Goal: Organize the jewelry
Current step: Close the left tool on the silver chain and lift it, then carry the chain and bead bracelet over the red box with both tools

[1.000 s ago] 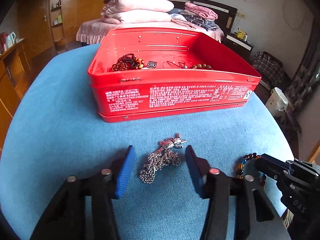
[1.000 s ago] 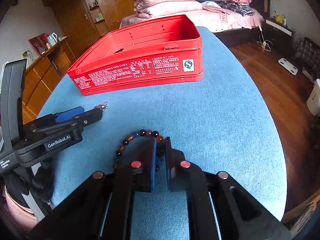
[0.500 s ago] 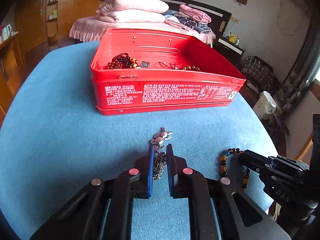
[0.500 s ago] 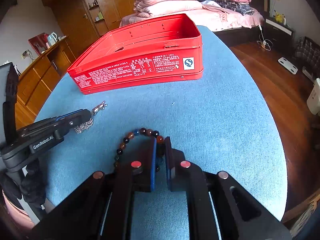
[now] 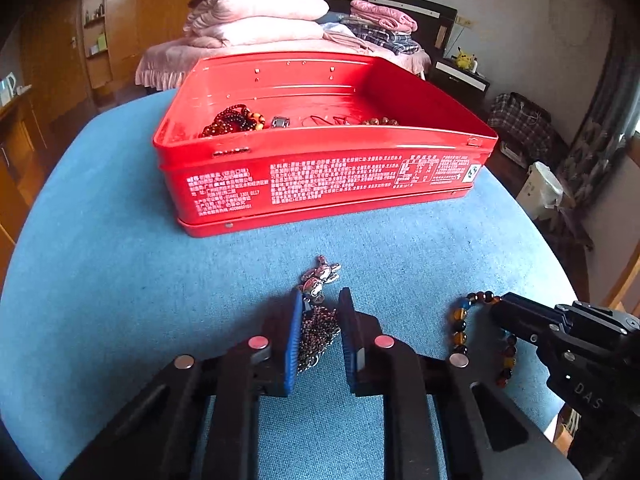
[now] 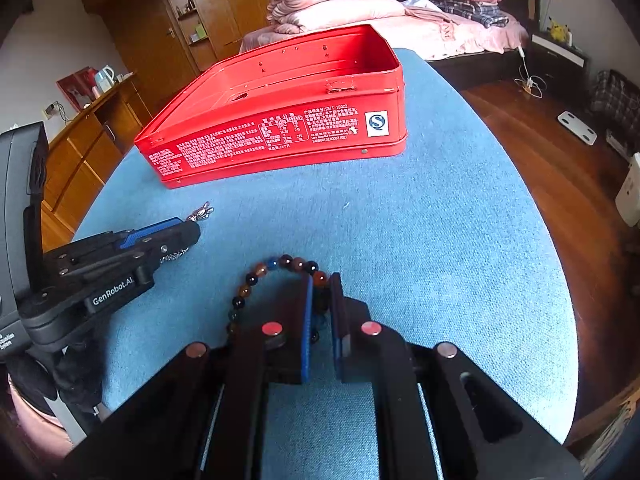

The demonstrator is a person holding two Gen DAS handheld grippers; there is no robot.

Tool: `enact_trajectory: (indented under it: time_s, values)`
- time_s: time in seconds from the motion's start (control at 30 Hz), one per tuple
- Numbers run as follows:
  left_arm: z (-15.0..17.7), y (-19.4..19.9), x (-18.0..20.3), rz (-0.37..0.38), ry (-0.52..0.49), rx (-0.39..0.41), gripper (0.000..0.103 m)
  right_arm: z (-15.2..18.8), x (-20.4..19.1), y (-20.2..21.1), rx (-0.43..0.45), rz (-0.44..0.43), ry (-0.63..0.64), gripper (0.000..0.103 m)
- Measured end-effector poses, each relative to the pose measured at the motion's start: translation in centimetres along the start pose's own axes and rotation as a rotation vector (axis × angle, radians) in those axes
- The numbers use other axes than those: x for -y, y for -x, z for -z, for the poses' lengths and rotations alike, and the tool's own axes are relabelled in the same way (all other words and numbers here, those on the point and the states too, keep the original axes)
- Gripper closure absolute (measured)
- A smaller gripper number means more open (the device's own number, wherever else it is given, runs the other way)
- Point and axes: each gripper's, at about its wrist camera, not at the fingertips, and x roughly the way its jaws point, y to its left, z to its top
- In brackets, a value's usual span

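Observation:
A silver chain (image 5: 316, 332) with a small figure pendant (image 5: 320, 276) lies on the blue tabletop (image 5: 100, 280), and my left gripper (image 5: 320, 300) is shut on it, the pendant sticking out past the tips. My right gripper (image 6: 322, 280) is shut on a bracelet of brown, amber and blue beads (image 6: 256, 272), whose loop rests on the cloth. Behind both stands an open red tin (image 5: 320, 184) holding red beads (image 5: 232, 120), a small silver piece (image 5: 280, 122) and brown beads (image 5: 380, 121). In the right wrist view the left gripper (image 6: 188, 232) is at the left, in front of the tin (image 6: 280, 136).
The round blue table drops off at its edge (image 6: 552, 280) to a wooden floor on the right. A bed with folded bedding (image 5: 260, 20) is behind the tin, and wooden cabinets (image 6: 80, 148) line the left. In the left wrist view the right gripper (image 5: 504, 308) is close on the right.
My left gripper's jaws went from wide open around the silver chain to shut on it. The right gripper stayed still, shut on the bead bracelet.

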Motion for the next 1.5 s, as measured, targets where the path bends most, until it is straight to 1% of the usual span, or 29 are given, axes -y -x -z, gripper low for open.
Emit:
enact_trajectory:
  time_s: [0.03,0.1,0.23,0.37,0.4,0.43,0.5,0.53,0.57,0.6,0.63,0.7,0.83,1.0,1.13,1.33,1.5]
  values:
    - [0.1,0.3,0.0,0.000,0.005,0.009,0.093,0.0,0.0,0.0,0.000,0.000,0.001,0.095]
    - [0.1,0.9,-0.1,0.022,0.024,0.017,0.096,0.0,-0.1,0.0,-0.001,0.002,0.007,0.094]
    - [0.5,1.3,-0.3,0.026,0.027,0.020,0.096,0.1,-0.1,-0.1,-0.004,0.005,0.016,0.094]
    - [0.2,1.0,-0.5,0.032,0.029,0.005,0.096,0.0,-0.3,-0.2,-0.007,0.009,0.019,0.094]
    - [0.1,0.9,-0.4,0.027,0.029,-0.001,0.093,0.0,-0.3,-0.2,-0.006,0.009,0.019,0.094]
    - [0.0,0.5,-0.4,0.019,0.029,-0.015,0.084,0.0,-0.3,-0.2,-0.006,0.009,0.019,0.094]
    - [0.1,0.2,-0.2,0.032,0.028,-0.025,0.077,0.0,-0.3,-0.2,-0.008,0.007,0.017,0.094]
    - [0.0,0.2,-0.1,0.030,0.021,-0.023,0.076,0.0,-0.2,-0.2,-0.009,0.007,0.017,0.094]
    - [0.0,0.1,0.2,0.029,0.007,-0.024,0.072,-0.1,-0.3,-0.2,-0.009,0.007,0.018,0.094]
    - [0.0,0.0,0.5,0.021,-0.004,-0.021,0.072,-0.1,-0.3,-0.2,-0.010,0.008,0.019,0.094]
    - [0.0,-0.1,0.7,0.011,-0.013,-0.020,0.072,-0.1,-0.3,-0.2,-0.011,0.008,0.018,0.094]
    - [0.0,-0.2,1.0,-0.022,-0.035,-0.016,0.088,-0.1,-0.3,-0.2,-0.011,0.008,0.018,0.094]
    - [0.1,0.0,1.5,-0.045,-0.051,-0.012,0.089,-0.2,-0.4,-0.2,-0.014,0.009,0.020,0.094]
    - [0.3,0.9,1.4,-0.045,-0.021,0.013,0.092,-0.2,-0.3,-0.3,-0.019,0.004,0.037,0.095]
    - [0.5,1.7,0.5,-0.040,0.011,0.026,0.092,-0.1,-0.7,-0.2,-0.013,0.023,0.059,0.096]
    - [0.4,3.8,-0.6,-0.026,0.044,0.065,0.092,-0.2,-0.8,1.2,0.024,-0.011,0.049,0.096]
    - [-0.2,5.1,-1.0,-0.022,0.053,0.101,0.092,-0.9,-1.6,2.8,0.065,-0.014,0.073,0.096]
